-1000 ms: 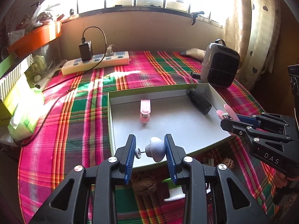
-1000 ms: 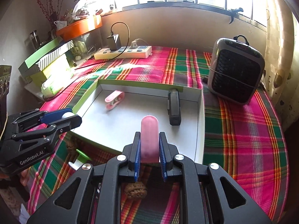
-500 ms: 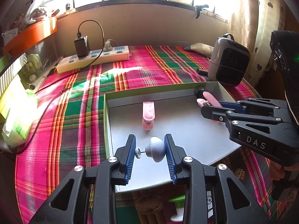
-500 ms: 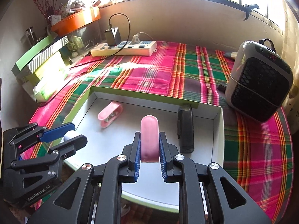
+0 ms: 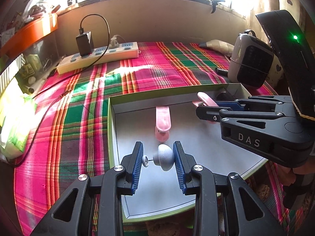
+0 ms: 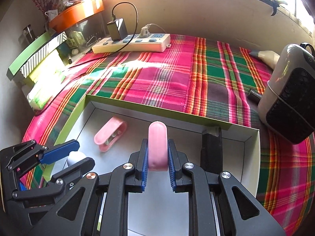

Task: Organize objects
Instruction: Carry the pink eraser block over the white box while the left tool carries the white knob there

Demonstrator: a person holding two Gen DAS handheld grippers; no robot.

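the left hand-held gripper [image 5: 158,158] is clamped on a grey knob [image 5: 163,157] with a thin pin, held over the near left part of the box [image 5: 110,129]. the right hand-held gripper [image 6: 157,162] is closed tight on a pink clip [image 6: 157,145] above the box, near a second pink clip [image 6: 110,136] lying inside by the far left corner.

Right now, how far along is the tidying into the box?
Done: one pink clip and a black object lie in the box. In hand: left gripper holds a grey knob; right gripper clamps another pink clip. Left: releasing both.
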